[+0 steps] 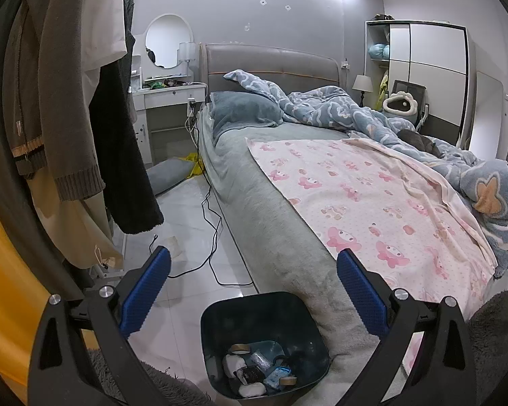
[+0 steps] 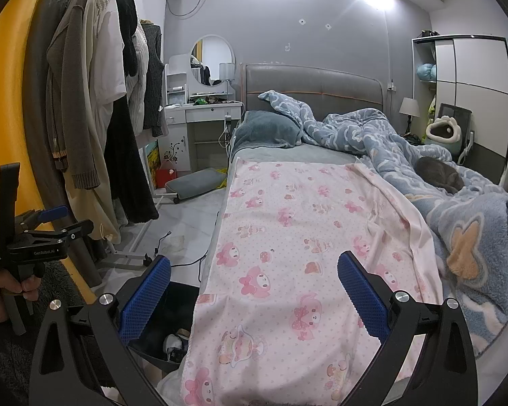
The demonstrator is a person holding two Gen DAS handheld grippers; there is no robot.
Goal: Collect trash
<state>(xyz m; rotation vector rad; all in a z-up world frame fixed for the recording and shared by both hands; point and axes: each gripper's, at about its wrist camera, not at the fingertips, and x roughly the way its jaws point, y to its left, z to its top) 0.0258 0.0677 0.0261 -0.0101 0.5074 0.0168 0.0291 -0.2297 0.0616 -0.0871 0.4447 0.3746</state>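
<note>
A dark bin stands on the floor at the foot corner of the bed, with several pieces of trash inside: crumpled white paper, tape rolls, wrappers. My left gripper is open and empty, held above the bin. My right gripper is open and empty over the pink bedsheet; the bin shows partly at its lower left. A pale scrap of paper lies on the floor by the cable; it also shows in the right wrist view. The left gripper body shows in the right wrist view.
The bed fills the middle, with a blue duvet and a grey cat on it. A clothes rack stands left. A black cable runs on the floor. A grey cushion lies by the dresser.
</note>
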